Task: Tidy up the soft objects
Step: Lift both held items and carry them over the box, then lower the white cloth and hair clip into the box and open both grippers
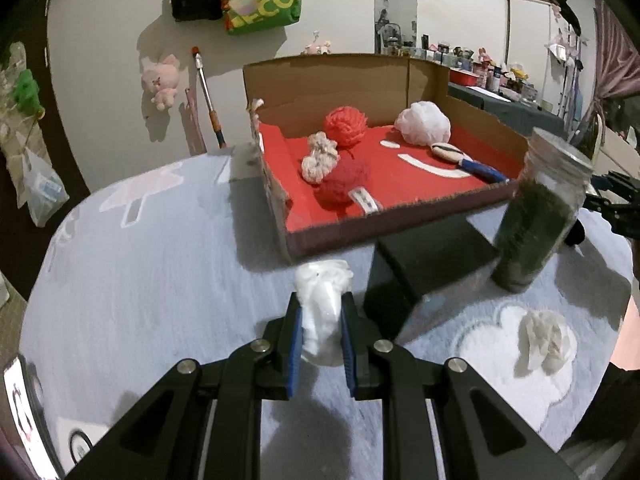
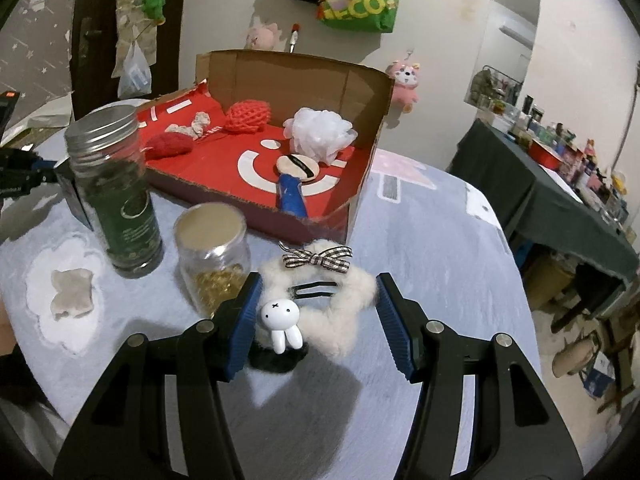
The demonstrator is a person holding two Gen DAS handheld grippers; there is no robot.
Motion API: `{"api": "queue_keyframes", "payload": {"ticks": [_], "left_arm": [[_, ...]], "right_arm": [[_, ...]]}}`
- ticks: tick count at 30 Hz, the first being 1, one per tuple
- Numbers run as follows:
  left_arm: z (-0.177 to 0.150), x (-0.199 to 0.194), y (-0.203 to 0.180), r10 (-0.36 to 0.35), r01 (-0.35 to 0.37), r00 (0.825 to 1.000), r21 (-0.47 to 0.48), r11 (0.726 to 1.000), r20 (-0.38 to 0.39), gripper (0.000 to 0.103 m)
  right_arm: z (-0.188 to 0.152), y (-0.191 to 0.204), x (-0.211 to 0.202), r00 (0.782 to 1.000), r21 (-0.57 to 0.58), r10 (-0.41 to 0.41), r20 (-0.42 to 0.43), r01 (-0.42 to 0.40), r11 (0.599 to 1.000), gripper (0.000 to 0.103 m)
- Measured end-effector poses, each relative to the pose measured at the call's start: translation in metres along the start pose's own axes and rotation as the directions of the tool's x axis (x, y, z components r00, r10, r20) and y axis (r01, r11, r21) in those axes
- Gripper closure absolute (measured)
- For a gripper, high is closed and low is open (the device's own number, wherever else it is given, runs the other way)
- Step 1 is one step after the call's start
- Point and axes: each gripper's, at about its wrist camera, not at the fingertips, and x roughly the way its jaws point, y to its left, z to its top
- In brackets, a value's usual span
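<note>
My left gripper (image 1: 320, 300) is shut on a white crumpled soft wad (image 1: 323, 278), held above the grey-blue tablecloth just in front of the cardboard box (image 1: 332, 236). My right gripper (image 2: 318, 292) is shut on a fluffy white hair clip (image 2: 352, 312) with a checked bow (image 2: 316, 259) and a small white bunny figure (image 2: 280, 316); it hangs over the table near the box's front corner (image 2: 320, 228). Inside the red-lined box lie red yarn balls (image 1: 346, 126), a white mesh puff (image 1: 424, 122), a crocheted piece (image 1: 318, 156) and a blue-handled pad (image 2: 294, 188).
A tall jar of green contents (image 1: 532, 224) and a black block (image 1: 420, 264) stand right of the left gripper. A small glass jar with gold bits (image 2: 212, 256) sits left of the right gripper. Another crumpled white wad (image 2: 72, 292) lies on the cloth. The table edge drops off at the right (image 2: 508, 264).
</note>
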Motion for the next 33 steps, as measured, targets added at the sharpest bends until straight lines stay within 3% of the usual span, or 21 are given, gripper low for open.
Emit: {"api": "queue_keyframes", "payload": {"ticks": [8,18,27,33], "left_arm": [[0.036,0.001,0.001,-0.006,0.005,1.0,0.081,0.997,0.022,0.085],[0.097,0.026,-0.019,-0.071,0.072,0.997,0.156,0.985,-0.007,0.085],[0.147,0.075,-0.043,-0.155,0.176,0.978,0.156,0.972,-0.138,0.085],[0.162,0.111,-0.063,-0.14,0.185,0.966,0.203,0.961,-0.217,0.084]], "right_arm": [[0.031,-0.011,0.008,0.999,-0.04,0.053,0.01,-0.053,0.998,0.048],[0.083,-0.011,0.04,0.982,-0.046,0.189,-0.006,-0.19,0.981,0.048],[0.139,0.005,0.089,0.943,-0.023,0.329,-0.059,-0.331,0.943,0.048],[0.166,0.016,0.132,0.918,0.016,0.367,-0.15,-0.369,0.929,0.048]]}}
